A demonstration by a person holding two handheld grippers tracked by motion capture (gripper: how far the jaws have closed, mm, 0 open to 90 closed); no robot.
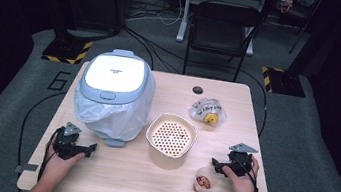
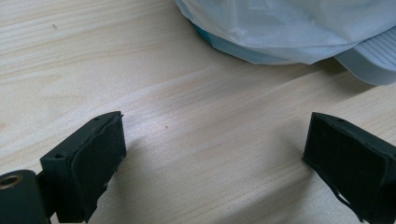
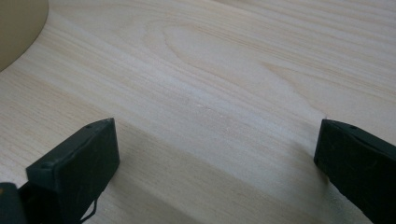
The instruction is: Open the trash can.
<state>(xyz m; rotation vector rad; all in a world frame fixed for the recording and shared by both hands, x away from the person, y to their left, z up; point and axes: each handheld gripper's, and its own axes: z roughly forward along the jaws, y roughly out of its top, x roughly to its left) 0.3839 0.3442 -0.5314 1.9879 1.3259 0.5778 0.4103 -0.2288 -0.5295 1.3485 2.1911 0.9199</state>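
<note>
Item: left gripper point(image 1: 91, 149) and right gripper point(image 1: 214, 164), both resting on the table point(image 1: 116, 179) with jaws spread wide and empty, flanking the cream strainer bowl point(image 1: 171, 140), small cup point(image 1: 203, 181) beside right gripper, bag-lined bin point(image 1: 114, 92) behind left, apparently staged within easy reach.

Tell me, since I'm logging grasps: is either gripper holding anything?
Nothing: left gripper and right gripper rest open on the pale wooden table.
</note>
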